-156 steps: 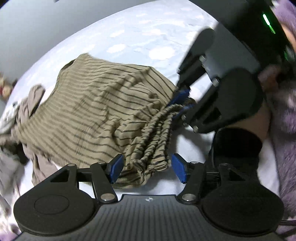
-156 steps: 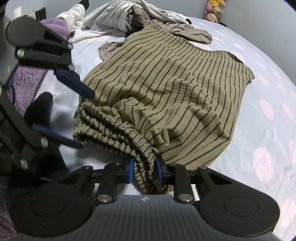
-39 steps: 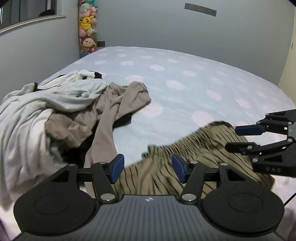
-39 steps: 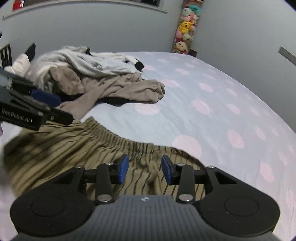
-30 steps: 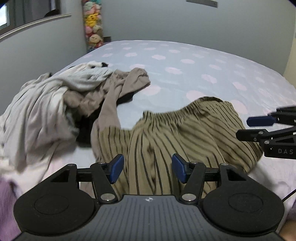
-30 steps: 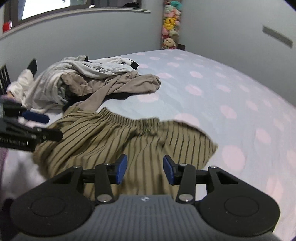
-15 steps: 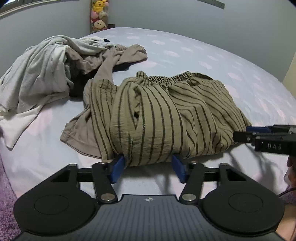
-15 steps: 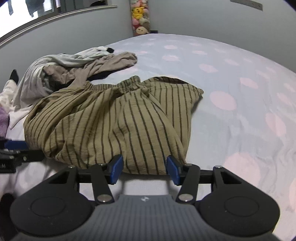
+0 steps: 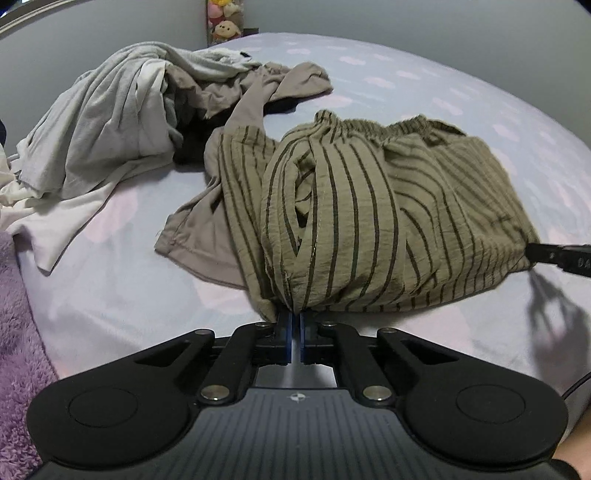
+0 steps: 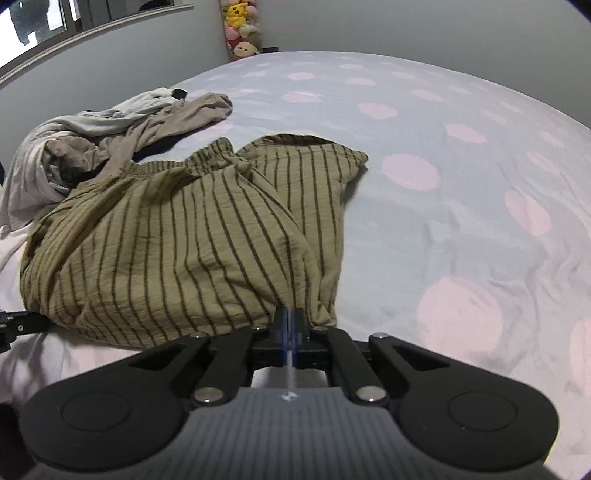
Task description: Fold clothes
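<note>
An olive garment with dark stripes lies crumpled on the bed, its elastic waistband on the far side. In the left wrist view my left gripper is shut on the garment's near edge, where the cloth bunches into the blue pads. My right gripper is shut on the near edge of the same striped garment further along. The right gripper's black finger shows at the cloth's right corner. At the far left edge of the right wrist view, part of the left gripper is visible.
A pile of grey, white and beige clothes lies to the left, one beige piece running under the striped garment. A purple fleece blanket covers the near left. The pale dotted bedsheet spreads right. Plush toys sit in the far corner.
Both grippers stood open around the garment's near edge half a second ago and have now shut on it. Before that the garment was spread out and dropped onto the bed.
</note>
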Action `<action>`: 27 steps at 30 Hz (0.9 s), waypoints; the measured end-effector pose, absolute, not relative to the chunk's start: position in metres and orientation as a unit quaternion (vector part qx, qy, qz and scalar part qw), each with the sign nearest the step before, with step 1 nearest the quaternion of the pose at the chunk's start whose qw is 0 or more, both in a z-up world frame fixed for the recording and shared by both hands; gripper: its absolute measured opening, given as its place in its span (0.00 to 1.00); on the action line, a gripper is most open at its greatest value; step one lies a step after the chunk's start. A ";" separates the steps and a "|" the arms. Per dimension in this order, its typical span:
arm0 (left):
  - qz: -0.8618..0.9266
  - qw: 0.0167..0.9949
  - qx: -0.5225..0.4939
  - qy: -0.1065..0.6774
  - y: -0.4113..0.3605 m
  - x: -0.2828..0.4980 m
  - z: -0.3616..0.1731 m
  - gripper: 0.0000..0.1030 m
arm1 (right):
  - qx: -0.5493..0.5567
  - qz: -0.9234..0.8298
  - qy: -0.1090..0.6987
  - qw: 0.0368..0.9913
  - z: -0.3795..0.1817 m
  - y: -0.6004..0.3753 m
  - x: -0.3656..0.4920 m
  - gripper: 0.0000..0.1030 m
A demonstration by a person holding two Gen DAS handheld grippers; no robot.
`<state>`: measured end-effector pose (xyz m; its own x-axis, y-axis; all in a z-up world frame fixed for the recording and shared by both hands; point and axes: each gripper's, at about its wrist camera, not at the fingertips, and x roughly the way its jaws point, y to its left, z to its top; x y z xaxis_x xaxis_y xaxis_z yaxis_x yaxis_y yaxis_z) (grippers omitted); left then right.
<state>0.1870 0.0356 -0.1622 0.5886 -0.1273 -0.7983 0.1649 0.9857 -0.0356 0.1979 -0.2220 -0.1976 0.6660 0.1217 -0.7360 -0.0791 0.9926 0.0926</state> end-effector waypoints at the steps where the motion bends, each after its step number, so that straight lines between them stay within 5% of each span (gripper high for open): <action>1: -0.078 0.890 0.022 0.448 0.037 0.187 -0.163 0.02 | 0.024 0.048 0.407 0.912 -0.199 -0.223 0.198 0.00; 15: -0.046 0.901 -0.016 0.431 0.055 0.181 -0.153 0.06 | 0.087 -0.026 0.398 0.913 -0.191 -0.257 0.194 0.03; 19: -0.041 0.907 -0.036 0.417 0.061 0.179 -0.148 0.24 | 0.096 -0.004 0.378 0.921 -0.186 -0.256 0.189 0.05; 21: -0.039 0.910 -0.045 0.410 0.065 0.178 -0.145 0.30 | 0.091 0.008 0.372 0.924 -0.185 -0.252 0.188 0.10; 23: -0.044 0.909 -0.041 0.412 0.062 0.177 -0.146 0.30 | 0.084 0.017 0.375 0.923 -0.186 -0.248 0.189 0.25; 27: -0.063 0.908 -0.042 0.411 0.057 0.178 -0.147 0.30 | 0.083 0.025 0.384 0.919 -0.190 -0.246 0.193 0.25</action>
<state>0.1776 0.0570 -0.1472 0.6542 -0.1490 -0.7415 0.0793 0.9885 -0.1287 0.1931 -0.2458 -0.1898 0.7041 0.1089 -0.7017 0.0179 0.9851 0.1709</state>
